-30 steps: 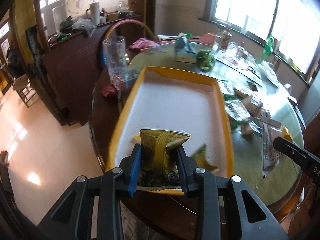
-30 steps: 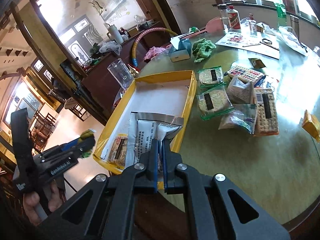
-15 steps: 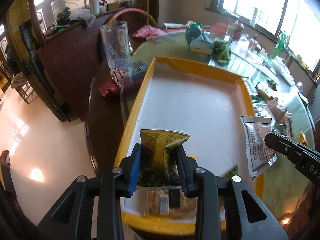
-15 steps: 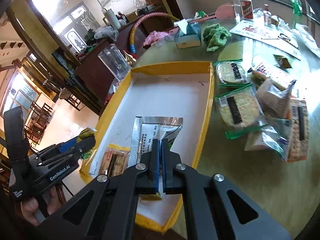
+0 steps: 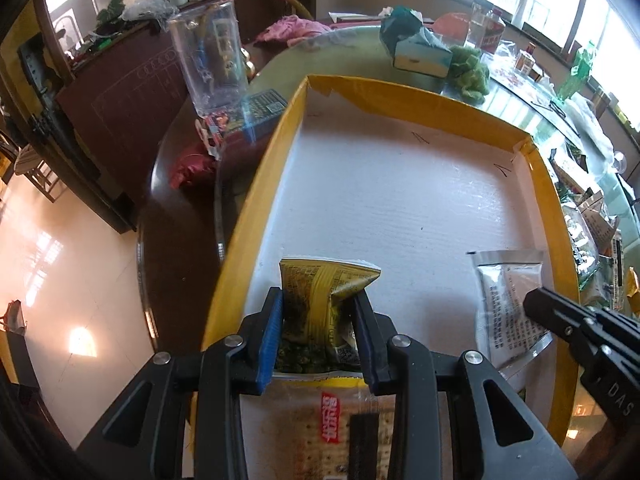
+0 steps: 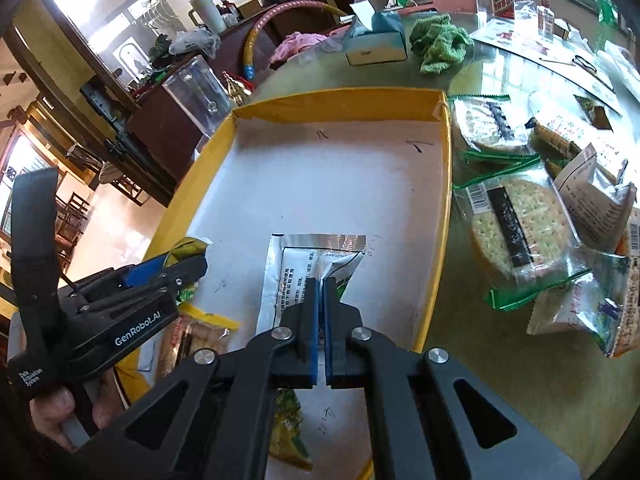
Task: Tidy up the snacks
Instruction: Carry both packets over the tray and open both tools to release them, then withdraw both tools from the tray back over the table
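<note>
While both packets hang low over the yellow-rimmed tray, its white floor lies straight below and ahead, long side running away from both hands. Left gripper pinches a crinkly yellow foil bag near the left wall; right gripper is clamped thin on a flat silver sachet nearer the right wall. Loose cracker packs wait on the glossy table, closer to the right hand.

Bright window daylight, glare on floor, fisheye-warped edges, sharp focus
</note>
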`<state>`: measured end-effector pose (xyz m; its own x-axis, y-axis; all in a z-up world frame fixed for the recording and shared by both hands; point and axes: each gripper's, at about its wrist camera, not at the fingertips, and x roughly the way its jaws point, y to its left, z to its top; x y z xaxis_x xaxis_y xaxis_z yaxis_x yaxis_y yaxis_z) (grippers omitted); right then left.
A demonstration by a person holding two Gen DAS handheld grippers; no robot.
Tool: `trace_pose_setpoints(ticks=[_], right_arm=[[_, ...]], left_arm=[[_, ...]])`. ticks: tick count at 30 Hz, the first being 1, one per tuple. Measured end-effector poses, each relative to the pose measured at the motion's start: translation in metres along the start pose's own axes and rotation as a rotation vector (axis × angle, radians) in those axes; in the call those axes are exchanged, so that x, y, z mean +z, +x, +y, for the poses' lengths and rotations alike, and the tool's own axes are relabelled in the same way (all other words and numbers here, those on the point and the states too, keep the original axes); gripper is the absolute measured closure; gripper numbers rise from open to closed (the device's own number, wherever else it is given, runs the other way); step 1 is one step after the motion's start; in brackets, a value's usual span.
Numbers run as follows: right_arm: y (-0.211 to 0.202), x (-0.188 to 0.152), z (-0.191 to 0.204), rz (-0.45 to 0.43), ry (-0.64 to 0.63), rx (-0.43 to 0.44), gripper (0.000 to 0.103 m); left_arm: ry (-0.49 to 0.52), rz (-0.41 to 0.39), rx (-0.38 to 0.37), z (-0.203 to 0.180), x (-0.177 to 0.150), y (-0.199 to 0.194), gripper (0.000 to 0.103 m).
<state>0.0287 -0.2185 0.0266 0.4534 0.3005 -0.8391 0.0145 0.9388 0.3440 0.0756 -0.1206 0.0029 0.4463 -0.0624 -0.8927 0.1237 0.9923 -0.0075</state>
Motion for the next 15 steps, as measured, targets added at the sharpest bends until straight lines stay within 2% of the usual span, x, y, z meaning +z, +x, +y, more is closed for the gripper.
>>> trace_pose_setpoints(ticks=[4,6,7,8,9,10,11,14,15], right_arm=[[0.005,0.000,-0.004,0.008,0.021,0.010,0.099],[0.003,0.000,-0.008,0.009,0.045,0.027,0.096],[0.001,0.000,-0.009,0.007,0.050,0.041,0.088],[-0.004,-0.001,-0.011,-0.002,0.053,0.057,0.069],[-0.011,-0.002,-0.012,-0.019,0.054,0.062,0.057],[-0.020,-0.003,-0.012,-0.047,0.058,0.059,0.036],[-0.027,-0.005,-0.013,-0.074,0.061,0.061,0.028],[-0.054,-0.009,-0.009,-0.125,0.025,0.097,0.027],[-0.063,-0.012,-0.008,-0.136,0.014,0.101,0.026]], left_arm=[[0.025,0.012,0.007,-0.005,0.005,0.008,0.065],[0.014,0.010,-0.002,-0.005,0.005,0.011,0.047],[0.011,0.002,0.004,-0.005,0.004,0.009,0.046],[0.006,-0.026,0.005,-0.006,0.002,0.002,0.044],[-0.001,-0.047,0.003,-0.006,0.002,-0.002,0.035],[-0.009,-0.060,0.004,-0.006,0.001,-0.006,0.027],[-0.025,-0.084,0.003,-0.006,-0.002,-0.012,0.019],[-0.061,-0.084,0.021,-0.005,-0.008,-0.026,0.019],[-0.071,-0.099,0.004,-0.006,-0.011,-0.036,0.019]])
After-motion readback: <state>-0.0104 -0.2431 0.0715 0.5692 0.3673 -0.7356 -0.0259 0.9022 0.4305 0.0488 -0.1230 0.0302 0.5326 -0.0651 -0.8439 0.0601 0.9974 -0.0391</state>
